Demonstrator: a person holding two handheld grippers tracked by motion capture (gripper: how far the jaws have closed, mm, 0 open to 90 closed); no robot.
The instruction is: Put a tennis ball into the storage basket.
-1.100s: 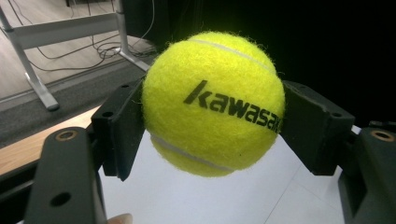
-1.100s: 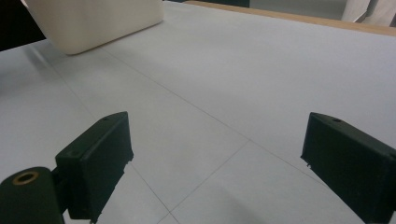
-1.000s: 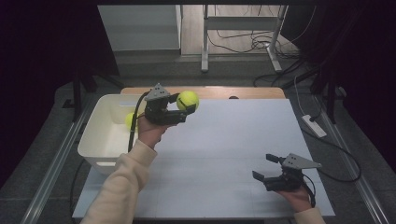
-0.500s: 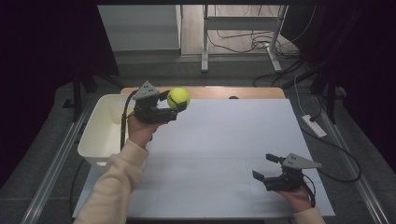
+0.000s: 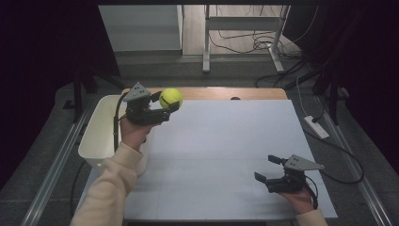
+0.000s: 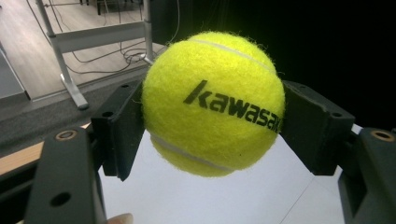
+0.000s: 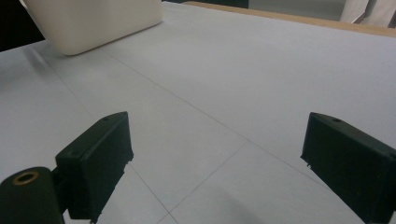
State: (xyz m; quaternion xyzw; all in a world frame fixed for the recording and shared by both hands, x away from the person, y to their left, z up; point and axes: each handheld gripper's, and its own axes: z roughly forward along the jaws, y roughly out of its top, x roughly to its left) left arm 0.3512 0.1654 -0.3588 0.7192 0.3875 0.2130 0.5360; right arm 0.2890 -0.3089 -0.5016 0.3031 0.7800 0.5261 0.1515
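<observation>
Leftward-carried tennis ball (image 5: 171,98) between left gripper (image 5: 172,108) pads

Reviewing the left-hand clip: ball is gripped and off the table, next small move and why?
Probably carry the tennis ball a little further over the white bin, then open. The left gripper is shut on the ball, both pads pressing its sides, held above the table's far-left part beside the bin. The right gripper rests open at the near edge, holding nothing.
</observation>
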